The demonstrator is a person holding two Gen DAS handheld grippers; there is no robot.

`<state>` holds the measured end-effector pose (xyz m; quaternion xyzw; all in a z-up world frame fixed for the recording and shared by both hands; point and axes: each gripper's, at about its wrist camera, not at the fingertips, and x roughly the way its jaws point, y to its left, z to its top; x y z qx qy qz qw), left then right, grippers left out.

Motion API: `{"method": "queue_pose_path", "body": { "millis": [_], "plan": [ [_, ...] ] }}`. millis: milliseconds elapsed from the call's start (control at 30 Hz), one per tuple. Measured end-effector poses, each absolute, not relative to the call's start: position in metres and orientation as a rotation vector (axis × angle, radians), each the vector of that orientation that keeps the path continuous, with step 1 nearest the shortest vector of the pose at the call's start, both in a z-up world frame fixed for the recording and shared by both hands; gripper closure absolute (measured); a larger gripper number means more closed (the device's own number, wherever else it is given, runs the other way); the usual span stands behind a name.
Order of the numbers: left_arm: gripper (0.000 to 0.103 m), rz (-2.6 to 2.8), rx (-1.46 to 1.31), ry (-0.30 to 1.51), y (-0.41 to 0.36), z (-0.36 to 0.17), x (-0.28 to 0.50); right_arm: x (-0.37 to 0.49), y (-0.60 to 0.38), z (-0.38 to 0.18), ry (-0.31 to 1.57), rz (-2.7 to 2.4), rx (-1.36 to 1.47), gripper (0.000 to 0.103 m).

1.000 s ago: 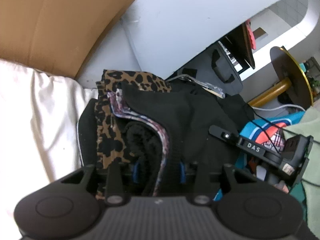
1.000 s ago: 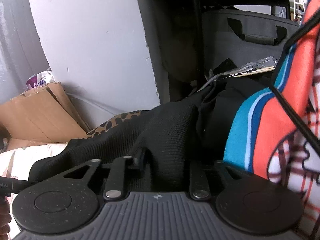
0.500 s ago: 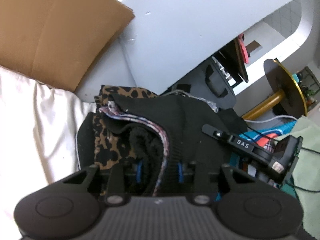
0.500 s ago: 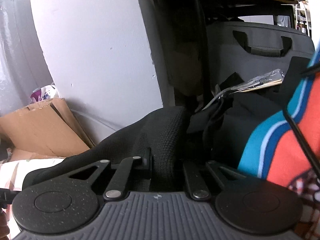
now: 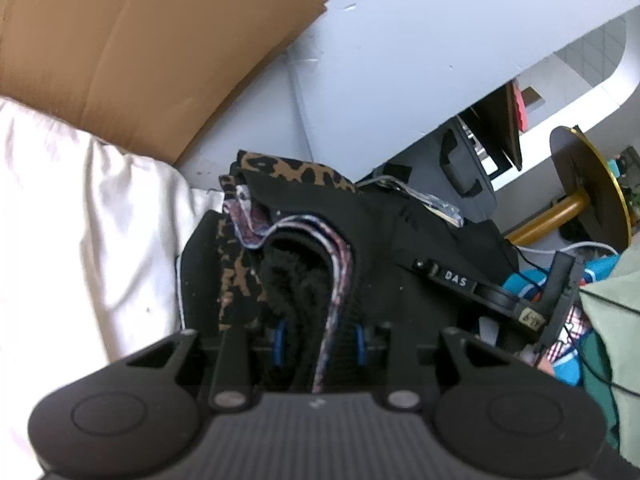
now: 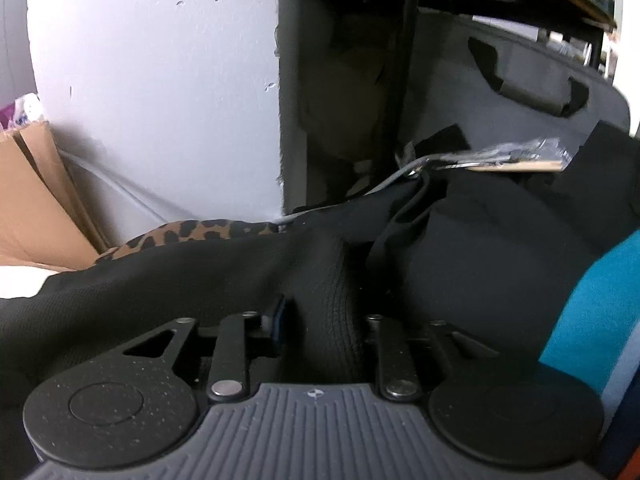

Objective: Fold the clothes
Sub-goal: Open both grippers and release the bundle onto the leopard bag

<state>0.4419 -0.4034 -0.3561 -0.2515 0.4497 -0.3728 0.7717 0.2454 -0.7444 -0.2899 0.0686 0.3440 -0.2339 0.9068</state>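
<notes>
While the black knit garment point(image 6: 328, 304) sits bunched at lower centre of the right wrist view, we see the right gripper point(image 6: 320, 320) with its jaws just opened wider, a ridge of knit between them; pad contact we cannot tell. In the left wrist view the left gripper point(image 5: 318, 340) is clamped on a thick wad, black knit plus a striped trim edge point(image 5: 340, 272), beside the leopard-print cloth point(image 5: 236, 280). We judge the fabric soft, floppy, light, and bulky when layered; better to grip a single hem or corner.
</notes>
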Motion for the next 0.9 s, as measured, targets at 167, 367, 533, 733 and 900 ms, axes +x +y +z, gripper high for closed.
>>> {"method": "queue_pose_path", "body": {
  "millis": [167, 367, 533, 733, 900],
  "plan": [
    [0.071, -0.811, -0.508, 0.957, -0.409, -0.340, 0.438, 0.239, -0.734, -0.273, 0.662, -0.493, 0.078, 0.065],
    [0.071, -0.801, -0.518, 0.977, -0.408, -0.347, 0.443, 0.227, -0.725, -0.247, 0.586, -0.473, 0.067, 0.063],
    [0.071, -0.789, -0.529, 0.998, -0.410, -0.339, 0.444, 0.206, -0.708, -0.253, 0.582, -0.429, 0.152, 0.063],
    [0.066, -0.781, -0.502, 1.029, -0.410, -0.344, 0.449, 0.179, -0.696, -0.291, 0.646, -0.438, 0.246, 0.064],
    [0.061, -0.804, -0.397, 1.021, -0.412, -0.328, 0.446, 0.157, -0.691, -0.319, 0.676, -0.485, 0.329, 0.063]
  ]
}}
